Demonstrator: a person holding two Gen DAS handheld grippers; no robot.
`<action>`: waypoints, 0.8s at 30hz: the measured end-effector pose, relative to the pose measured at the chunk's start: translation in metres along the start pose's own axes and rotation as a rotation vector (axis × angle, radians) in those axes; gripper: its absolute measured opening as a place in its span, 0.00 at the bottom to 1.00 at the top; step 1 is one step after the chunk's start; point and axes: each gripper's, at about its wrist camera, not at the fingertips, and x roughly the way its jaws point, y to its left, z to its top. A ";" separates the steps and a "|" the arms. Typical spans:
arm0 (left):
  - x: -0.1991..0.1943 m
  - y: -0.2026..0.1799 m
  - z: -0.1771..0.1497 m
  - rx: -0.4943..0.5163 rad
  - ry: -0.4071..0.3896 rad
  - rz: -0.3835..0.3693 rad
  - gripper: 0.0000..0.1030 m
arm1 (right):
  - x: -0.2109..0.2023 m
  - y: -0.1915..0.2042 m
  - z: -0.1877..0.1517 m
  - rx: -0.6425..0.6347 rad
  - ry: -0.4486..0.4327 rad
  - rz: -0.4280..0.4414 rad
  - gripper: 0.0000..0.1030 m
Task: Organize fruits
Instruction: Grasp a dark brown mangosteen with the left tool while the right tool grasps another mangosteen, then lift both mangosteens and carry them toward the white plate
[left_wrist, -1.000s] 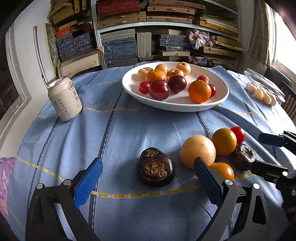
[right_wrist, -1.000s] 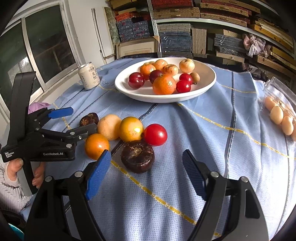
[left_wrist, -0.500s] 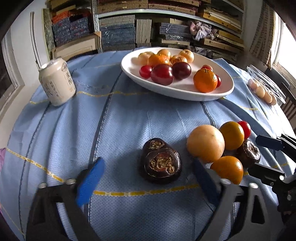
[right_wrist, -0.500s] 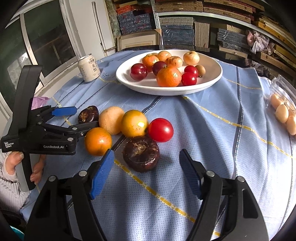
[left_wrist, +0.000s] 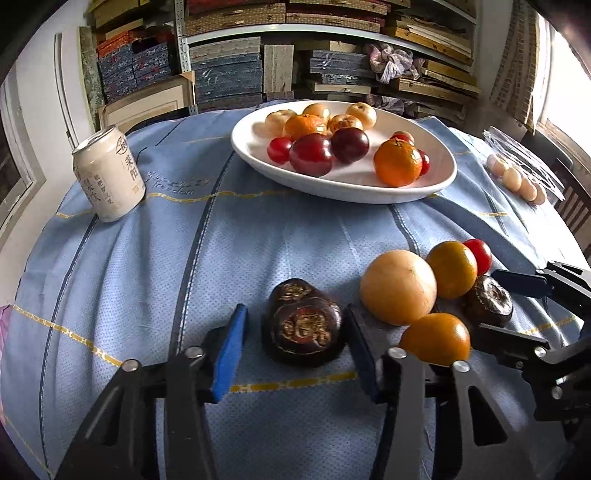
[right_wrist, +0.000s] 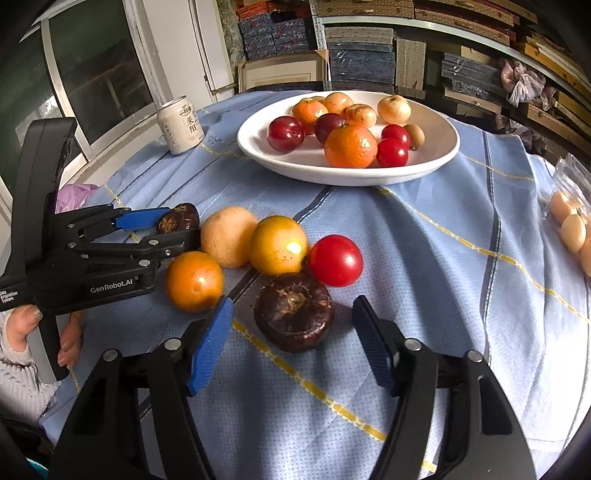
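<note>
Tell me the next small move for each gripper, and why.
Probably finish closing both. The left gripper straddles a dark fruit on the cloth, its fingers closing with a gap left on one side. The right gripper straddles the other dark fruit, also closing, with gaps on both sides. Lift toward the plate only once gripped.

Both grippers' fingers (left_wrist: 232, 347) (right_wrist: 373, 343) are closing, tilted downward.

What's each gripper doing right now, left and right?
Left gripper: closing around the dark lumpy fruit; pads not yet pressing it.
Right gripper: closing around the dark round fruit; gaps show on both sides.
</note>
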 end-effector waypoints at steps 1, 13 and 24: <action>0.000 -0.002 0.000 0.005 -0.001 -0.001 0.46 | 0.000 0.000 0.000 -0.001 0.001 -0.002 0.60; -0.001 -0.004 0.000 0.002 -0.003 -0.010 0.43 | 0.000 0.001 -0.001 -0.015 -0.002 0.007 0.40; -0.009 -0.008 0.000 0.010 -0.034 -0.032 0.43 | -0.008 0.003 -0.005 -0.026 -0.029 0.014 0.40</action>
